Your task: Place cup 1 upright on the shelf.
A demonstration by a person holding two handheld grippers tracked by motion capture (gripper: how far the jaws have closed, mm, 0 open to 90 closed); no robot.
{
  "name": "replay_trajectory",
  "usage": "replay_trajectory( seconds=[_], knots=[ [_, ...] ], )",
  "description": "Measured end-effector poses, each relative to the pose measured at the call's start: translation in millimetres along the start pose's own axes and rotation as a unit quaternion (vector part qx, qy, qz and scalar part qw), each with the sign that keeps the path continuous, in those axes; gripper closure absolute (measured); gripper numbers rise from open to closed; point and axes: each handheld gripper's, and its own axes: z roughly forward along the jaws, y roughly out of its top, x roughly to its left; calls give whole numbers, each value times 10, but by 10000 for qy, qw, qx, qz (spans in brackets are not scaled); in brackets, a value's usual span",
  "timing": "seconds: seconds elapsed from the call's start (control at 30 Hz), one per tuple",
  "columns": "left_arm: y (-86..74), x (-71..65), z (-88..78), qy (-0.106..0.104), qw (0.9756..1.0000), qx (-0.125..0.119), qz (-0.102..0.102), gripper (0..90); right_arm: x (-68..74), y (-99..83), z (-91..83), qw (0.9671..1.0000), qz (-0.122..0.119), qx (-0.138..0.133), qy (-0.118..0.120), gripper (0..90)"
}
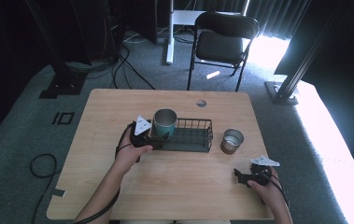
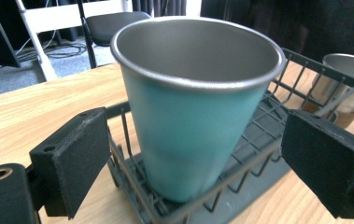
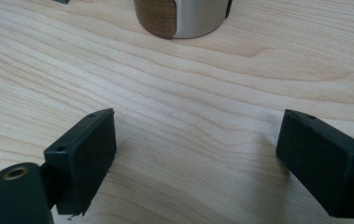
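high view: the teal metal cup with the bare steel rim [image 1: 165, 123] stands upright in the left end of the black wire basket [image 1: 194, 136] on the pale wooden worktop [image 1: 118, 105]. The left claw [image 1: 157, 136] sits right at the basket's left end, around the cup's base. The right claw [image 1: 241, 177] rests well apart, near the front right corner, with the short steel cup with a brown band [image 1: 231, 141] between it and the basket.

left gripper view: the left claw [image 2: 191, 163] is spread wide, with a pad on either side of the teal cup [image 2: 191, 121] and neither one touching it, so it's holding nothing yet.

risk there: the pads sit low, about level with the basket's wire wall [image 2: 240, 172]. If the person squeezes at that height, the pads could catch the wires instead of the cup, or drag the whole basket. The cup also tapers, so a low pinch could let it slip or tip.

right gripper view: the right claw [image 3: 195, 156] is open just as wide over bare wood, empty, and the banded cup [image 3: 181, 16] stands just ahead.

risk there: a careless push forward would probably knock that cup over.
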Motion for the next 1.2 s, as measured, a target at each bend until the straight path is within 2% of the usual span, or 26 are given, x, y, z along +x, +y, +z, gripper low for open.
replay_trajectory(
  seconds=[0.33, 0.77, 1.2],
  knots=[
    [-124, 39, -165, 55, 10000, 32, -69, 92, 0, 0, 0, 10000, -1, -1, 0, 117],
    [-315, 139, -338, 150, 9997, 208, -60, 92, 0, 0, 0, 10000, -4, 0, 0, 116],
    [-614, 294, -504, 372, 9979, 401, -336, 92, 0, 0, 0, 10000, -4, 1, -1, 116]
  ],
)
